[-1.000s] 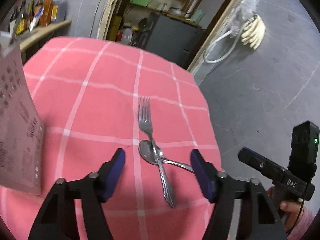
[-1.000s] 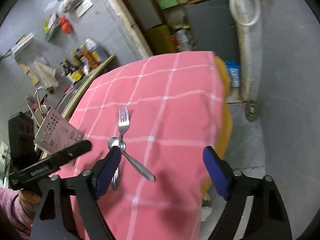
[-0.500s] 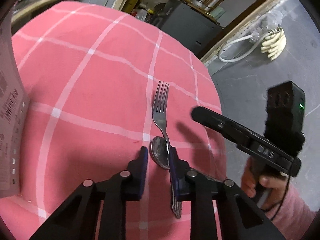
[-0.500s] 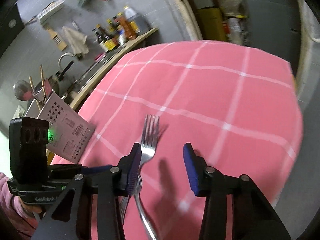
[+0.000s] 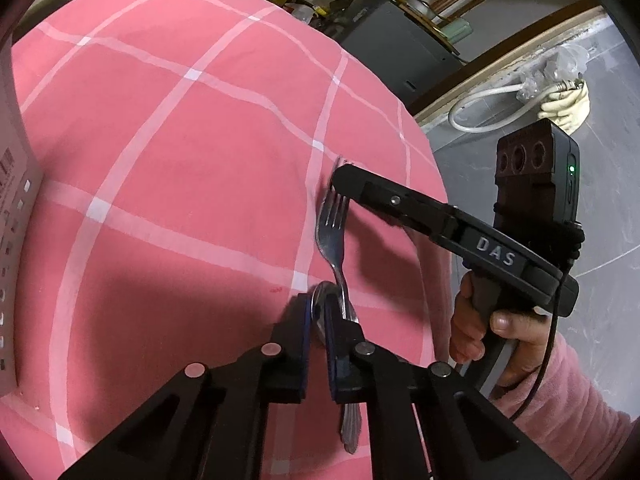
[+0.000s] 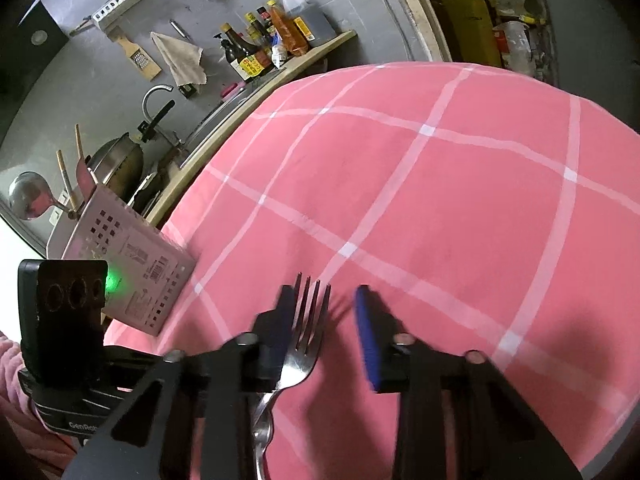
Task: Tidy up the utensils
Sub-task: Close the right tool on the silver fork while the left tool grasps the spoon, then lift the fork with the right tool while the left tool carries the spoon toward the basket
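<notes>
- The left claw point(image 5: 318, 332) is clamped on the spoon point(image 5: 329, 300), low over the pink checked tabletop point(image 5: 180, 184).
- The fork point(image 5: 334, 240) lies across the spoon on the cloth, prongs pointing away.
- The right claw point(image 6: 326, 328) is apart, its pads either side of the fork's prongs.
- A white perforated holder point(image 6: 132, 276) stands at the tabletop's left edge.

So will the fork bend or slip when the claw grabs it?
The fork looks like solid shiny metal, so it probably stays stiff. Its smooth surface may slip between the right claw pads. Lying across the spoon, it might rock when nudged.
</notes>
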### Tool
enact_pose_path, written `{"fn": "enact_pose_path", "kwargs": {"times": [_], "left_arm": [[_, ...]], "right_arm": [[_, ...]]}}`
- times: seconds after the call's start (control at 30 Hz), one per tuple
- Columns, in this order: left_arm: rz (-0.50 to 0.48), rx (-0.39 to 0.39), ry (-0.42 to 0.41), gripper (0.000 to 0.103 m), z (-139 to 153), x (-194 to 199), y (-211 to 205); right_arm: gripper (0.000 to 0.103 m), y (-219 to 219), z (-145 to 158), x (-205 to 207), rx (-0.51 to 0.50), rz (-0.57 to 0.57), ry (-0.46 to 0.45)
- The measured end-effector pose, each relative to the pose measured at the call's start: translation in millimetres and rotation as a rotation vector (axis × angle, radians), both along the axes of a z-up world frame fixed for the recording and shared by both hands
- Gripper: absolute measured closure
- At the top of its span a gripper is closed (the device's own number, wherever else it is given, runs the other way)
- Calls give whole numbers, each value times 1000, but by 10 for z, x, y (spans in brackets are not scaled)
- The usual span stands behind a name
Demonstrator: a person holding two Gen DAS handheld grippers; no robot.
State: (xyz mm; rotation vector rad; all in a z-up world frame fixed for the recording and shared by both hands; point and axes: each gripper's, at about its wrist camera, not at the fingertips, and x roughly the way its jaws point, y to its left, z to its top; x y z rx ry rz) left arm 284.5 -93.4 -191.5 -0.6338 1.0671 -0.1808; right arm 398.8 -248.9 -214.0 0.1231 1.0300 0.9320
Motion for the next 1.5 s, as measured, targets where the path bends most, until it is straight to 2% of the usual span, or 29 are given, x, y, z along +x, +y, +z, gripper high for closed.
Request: {"fn": "enact_pose_path", "kwargs": {"times": [0.1,0.2,0.23,0.37,0.57,0.83,1.23,1.37,1.5], "left_arm": [[0,1,0,99,12,25,-12],[-10,14,-11,100,41,30,-25],[-13,22,-12,100,54,40,-34],[-17,34,-12,101,112,81,-43],[-44,98,-41,101,320,127,-118],[-82,256,-138,101,785,112,-256],[-81,407,-330,101,1606,-112,-234],[-74,431,-408,101,1960,-212,-143],[-52,424,-491,101,2377,-321,93]], "right_arm": [[91,26,15,-17,5,21,-8],[93,25,53,-53,8,33,-16],[97,16,65,-54,6,31,-20],[98,-90,151,-88,6,-9,-32],[101,-370,343,-192,2,-98,-59],[101,-764,800,-539,14,-248,-155],[101,-1049,1650,-1214,-1,-460,-359],[101,-1032,2022,-1409,-14,-518,-434],[101,-892,2439,-1542,-10,-549,-517]]}}
